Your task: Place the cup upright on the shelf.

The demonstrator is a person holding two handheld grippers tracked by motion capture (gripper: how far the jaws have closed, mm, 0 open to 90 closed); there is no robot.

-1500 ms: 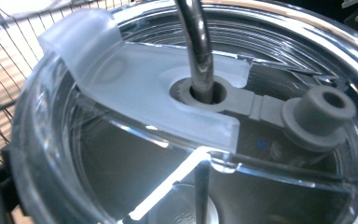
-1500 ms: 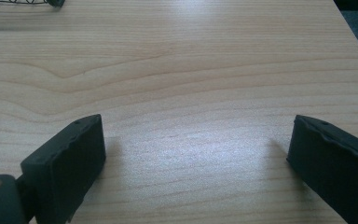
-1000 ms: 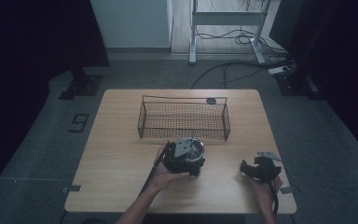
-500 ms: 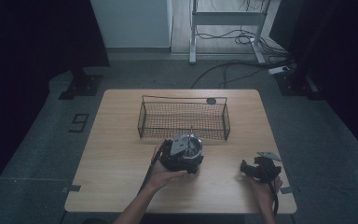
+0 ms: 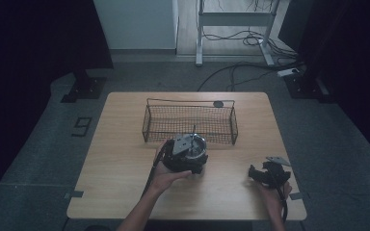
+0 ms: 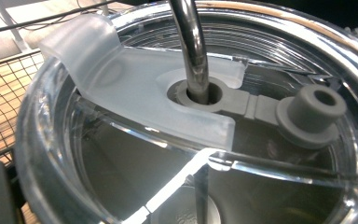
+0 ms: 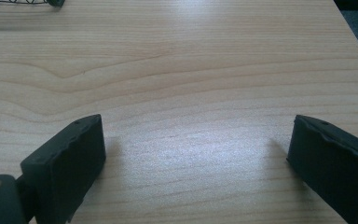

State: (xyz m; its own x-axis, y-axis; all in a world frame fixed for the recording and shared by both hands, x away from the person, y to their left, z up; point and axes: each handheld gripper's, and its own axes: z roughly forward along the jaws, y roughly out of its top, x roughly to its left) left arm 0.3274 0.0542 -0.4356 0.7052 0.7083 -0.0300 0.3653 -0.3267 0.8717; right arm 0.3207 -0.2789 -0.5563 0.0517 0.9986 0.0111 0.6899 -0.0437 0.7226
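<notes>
Clear plastic and a metal straw mark the tumbler lid [image 6: 200,116] close before the left tool's camera; the straw [image 6: 191,42] rises through a grey grommet at the lid's centre, with a frosted sliding tab [image 6: 121,79] across it and a grey stopper plug [image 6: 310,112] toward 3 o'clock. In the high view the left tool [image 5: 185,154] sits at the tumbler [image 5: 192,144] near the table's [image 5: 125,159] centre, just at the 6 o'clock side of the wire basket [image 5: 190,122]; the person's left hand [image 5: 166,175] wraps the tool's near end. The step in hand looks like taking hold of the tumbler to lift it, probably into the basket at 12 o'clock; the next move would call for a firm grip on the body, then a rise high enough for the base to clear the basket's near rim, with the straw kept upright. Whether the left tool is spread or pinching the tumbler I cannot tell; its jaws are hidden in both views. The right tool [image 5: 269,174] rests low over bare wood toward 4 o'clock on the table, well apart from the tumbler; its jaws stand spread wide with nothing between them, each casting a shadow on the wood.
</notes>
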